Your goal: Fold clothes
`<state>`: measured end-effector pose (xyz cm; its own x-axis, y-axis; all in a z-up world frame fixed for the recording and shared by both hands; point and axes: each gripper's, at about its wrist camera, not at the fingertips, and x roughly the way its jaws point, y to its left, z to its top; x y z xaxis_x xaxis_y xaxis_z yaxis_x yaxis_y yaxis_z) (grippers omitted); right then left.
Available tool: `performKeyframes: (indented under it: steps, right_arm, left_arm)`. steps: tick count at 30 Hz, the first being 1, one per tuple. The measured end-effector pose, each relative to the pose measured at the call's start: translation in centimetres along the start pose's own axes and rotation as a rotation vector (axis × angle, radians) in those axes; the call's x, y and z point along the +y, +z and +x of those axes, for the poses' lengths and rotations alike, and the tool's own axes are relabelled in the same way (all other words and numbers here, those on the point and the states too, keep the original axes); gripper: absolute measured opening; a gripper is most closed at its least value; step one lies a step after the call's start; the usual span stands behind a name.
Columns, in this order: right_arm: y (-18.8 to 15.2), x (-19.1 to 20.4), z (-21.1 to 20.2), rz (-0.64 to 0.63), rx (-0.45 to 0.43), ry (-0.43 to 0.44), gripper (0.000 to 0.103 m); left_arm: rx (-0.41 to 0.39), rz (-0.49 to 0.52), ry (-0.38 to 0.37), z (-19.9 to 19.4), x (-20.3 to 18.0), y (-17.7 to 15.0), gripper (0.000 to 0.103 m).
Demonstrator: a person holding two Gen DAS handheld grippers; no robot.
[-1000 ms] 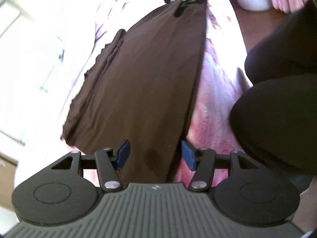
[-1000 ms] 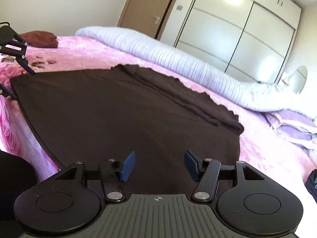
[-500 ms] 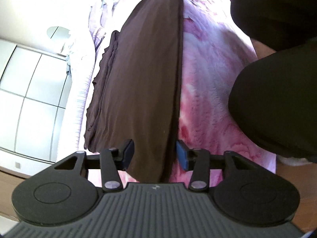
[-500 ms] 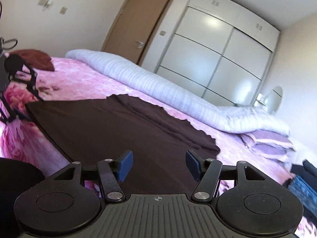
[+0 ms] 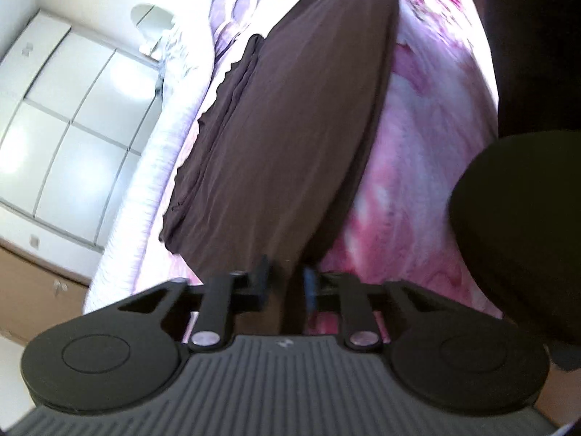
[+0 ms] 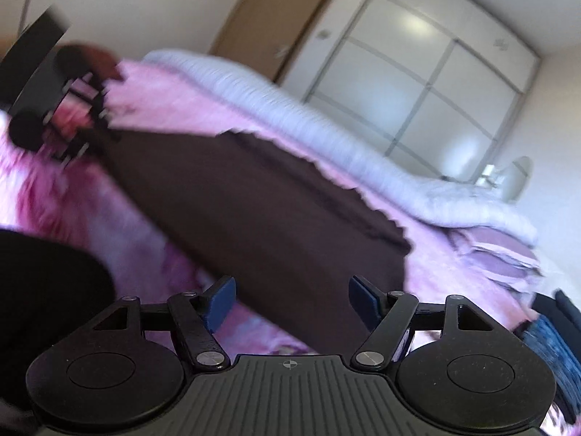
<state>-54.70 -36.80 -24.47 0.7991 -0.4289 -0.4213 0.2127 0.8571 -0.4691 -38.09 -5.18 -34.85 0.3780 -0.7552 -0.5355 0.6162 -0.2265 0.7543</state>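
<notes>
left claw (image 5: 287,283) pinching brown cloth (image 5: 297,127) corner | right claw (image 6: 292,299) spread above edge

Dark brown garment (image 5: 290,127); pink floral bedspread (image 5: 417,181); white striped duvet (image 6: 326,123); blue tool pads (image 6: 218,301).

Left wrist view: close, along brown garment (image 5: 290,127). Right wrist view: low, across bed (image 6: 152,98); both share garment.

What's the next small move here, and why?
Probably bring the right gripper down onto the near corner of the brown garment and close it. Its fingers are wide open with nothing between them, the cloth lying just ahead. The left gripper has its fingers drawn in on the garment's other near corner, though blur hides the contact, so pinching both corners looks needed before lifting a fold.
</notes>
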Motion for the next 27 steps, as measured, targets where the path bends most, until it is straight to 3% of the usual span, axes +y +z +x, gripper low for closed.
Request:
performKeyframes:
  steps: [11, 14, 23, 26, 27]
  right_arm:
    - [4.0, 7.1, 6.9, -0.134, -0.11, 0.161, 0.073]
    - [4.9, 8.8, 8.4, -0.182, -0.119, 0.167, 0.073]
    - [0.1, 4.6, 10.7, -0.291, -0.022, -0.1, 0.072]
    - [-3.2, 2.1, 10.2, -0.392, -0.014, -0.175, 0.071]
    - [-4.2, 1.3, 10.1, -0.428, -0.003, -0.204, 0.071]
  left_arm:
    - [0.007, -0.337, -0.123, 0.2, 6.3, 1.0, 0.006]
    - [-0.017, -0.376, -0.125, -0.2, 7.8, 1.3, 0.006]
    - [-0.035, -0.222, -0.065, -0.9, 5.1, 0.8, 0.009]
    - [-0.022, -0.135, -0.027, -0.7, 3.1, 0.0, 0.017]
    - [-0.021, -0.1, -0.01, -0.5, 2.4, -0.2, 0.024]
